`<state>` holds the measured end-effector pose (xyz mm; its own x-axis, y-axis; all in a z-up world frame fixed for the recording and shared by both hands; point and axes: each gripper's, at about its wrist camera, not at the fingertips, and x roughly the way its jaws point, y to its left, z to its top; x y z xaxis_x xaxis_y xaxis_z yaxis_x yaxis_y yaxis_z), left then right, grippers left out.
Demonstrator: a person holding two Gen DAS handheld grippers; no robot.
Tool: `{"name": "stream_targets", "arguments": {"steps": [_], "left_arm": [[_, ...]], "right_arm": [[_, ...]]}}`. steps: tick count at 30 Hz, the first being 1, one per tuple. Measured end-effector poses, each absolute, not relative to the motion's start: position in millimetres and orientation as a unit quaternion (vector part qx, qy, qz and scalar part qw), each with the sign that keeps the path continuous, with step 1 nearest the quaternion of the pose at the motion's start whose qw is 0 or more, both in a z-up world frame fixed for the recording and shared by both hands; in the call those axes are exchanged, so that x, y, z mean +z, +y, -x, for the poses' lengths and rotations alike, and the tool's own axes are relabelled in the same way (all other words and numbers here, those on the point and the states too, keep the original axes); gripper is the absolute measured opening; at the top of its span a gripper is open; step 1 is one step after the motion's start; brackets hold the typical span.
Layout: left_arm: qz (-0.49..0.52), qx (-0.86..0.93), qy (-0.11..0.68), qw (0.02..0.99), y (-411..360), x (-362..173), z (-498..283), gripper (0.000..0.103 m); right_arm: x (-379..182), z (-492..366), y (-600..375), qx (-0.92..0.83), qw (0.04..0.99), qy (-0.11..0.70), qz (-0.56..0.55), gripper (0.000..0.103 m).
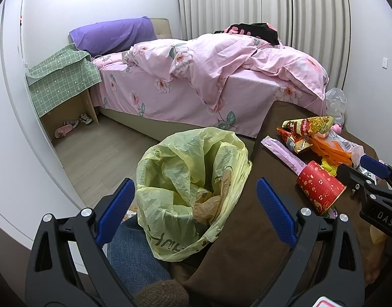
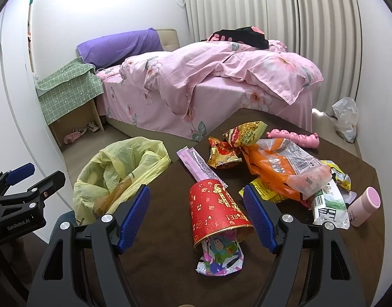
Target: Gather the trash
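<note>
A yellow trash bag [image 1: 188, 194] [image 2: 119, 176] hangs open at the left edge of the brown table [image 2: 157, 243], with some crumpled waste inside. My left gripper [image 1: 196, 209] [image 2: 40, 174] is open and hovers just above the bag's mouth. A red paper cup [image 2: 214, 209] [image 1: 320, 188] lies on its side with a cartoon wrapper [image 2: 219, 255] sticking out of it. My right gripper [image 2: 197, 216] [image 1: 359, 168] is open with a finger on either side of the cup, touching nothing that I can see. Behind it lie a long pink wrapper [image 2: 198, 166], red-gold snack bags [image 2: 237, 138] and an orange bag [image 2: 272, 168].
A pink bottle [image 2: 363, 206], a green-white packet [image 2: 329, 204] and a pink toy [image 2: 295, 138] sit on the table's right side. A bed with a pink duvet [image 2: 208, 76] stands behind, a white plastic bag [image 2: 345, 117] on the floor. A knee in jeans [image 1: 134, 255] is under the left gripper.
</note>
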<state>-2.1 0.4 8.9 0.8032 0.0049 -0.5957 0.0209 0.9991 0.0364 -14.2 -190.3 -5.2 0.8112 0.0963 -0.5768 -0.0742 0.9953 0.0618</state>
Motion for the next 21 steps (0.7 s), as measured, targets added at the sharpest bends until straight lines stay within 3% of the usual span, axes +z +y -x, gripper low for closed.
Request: {"name": "stream_targets", "arguments": {"steps": [21], "left_arm": [[-0.019,-0.002,0.312,0.95,-0.1,8.8,1.0,0.092]], "right_arm": [[-5.6,14.4,-190.8,0.047,0.951,0.305,-0.019,0.072]]}}
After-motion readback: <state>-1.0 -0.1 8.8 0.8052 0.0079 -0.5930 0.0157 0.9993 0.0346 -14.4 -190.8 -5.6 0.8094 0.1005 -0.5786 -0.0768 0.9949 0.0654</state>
